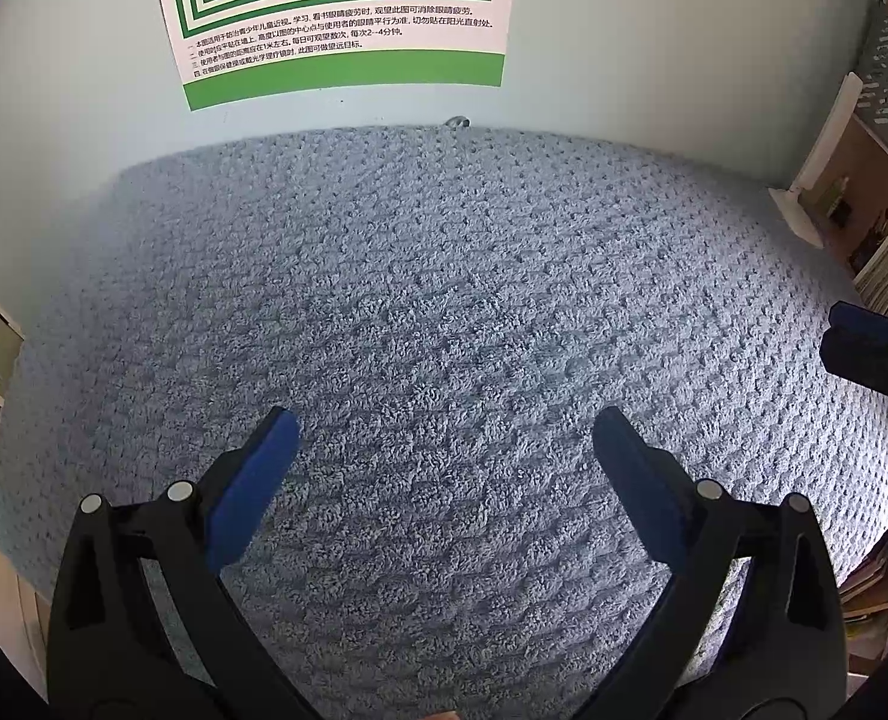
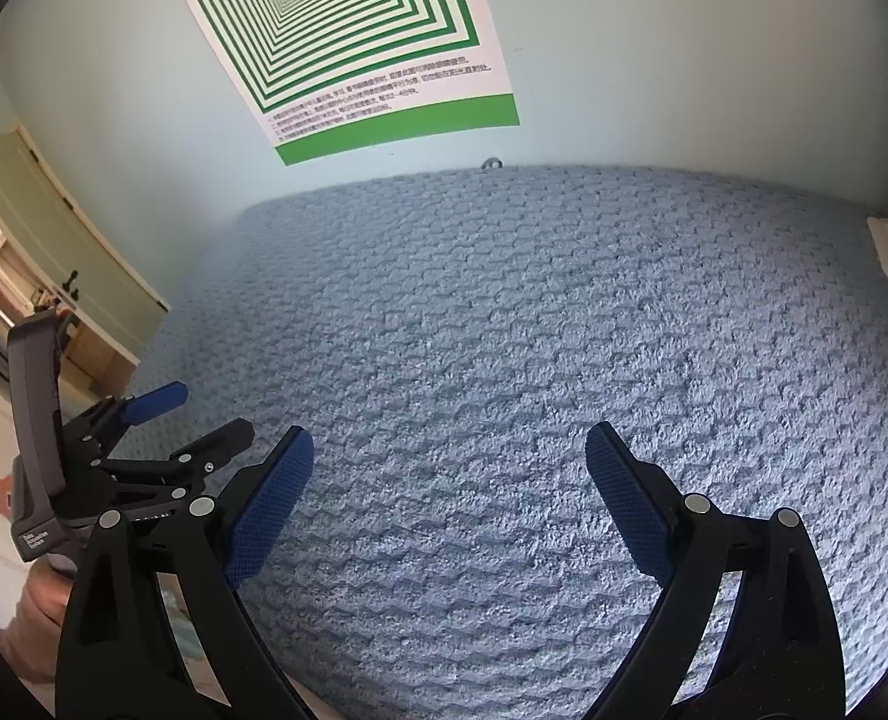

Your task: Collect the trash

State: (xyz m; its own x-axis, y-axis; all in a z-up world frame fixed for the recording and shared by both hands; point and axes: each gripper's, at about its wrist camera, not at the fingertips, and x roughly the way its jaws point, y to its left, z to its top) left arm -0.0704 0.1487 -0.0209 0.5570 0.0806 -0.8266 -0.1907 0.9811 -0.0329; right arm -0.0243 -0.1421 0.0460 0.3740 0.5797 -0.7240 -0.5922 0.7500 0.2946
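Two claws, left gripper (image 1: 444, 432) and right gripper (image 2: 450, 450), spread wide and empty, hovering over blue textured blanket (image 1: 444, 312); trash not visible ahead of either; green-striped poster (image 2: 348, 36) beyond

Blanket (image 1: 444, 312) lies below wall poster (image 1: 336, 18); shelf (image 1: 876, 222) apparently right.
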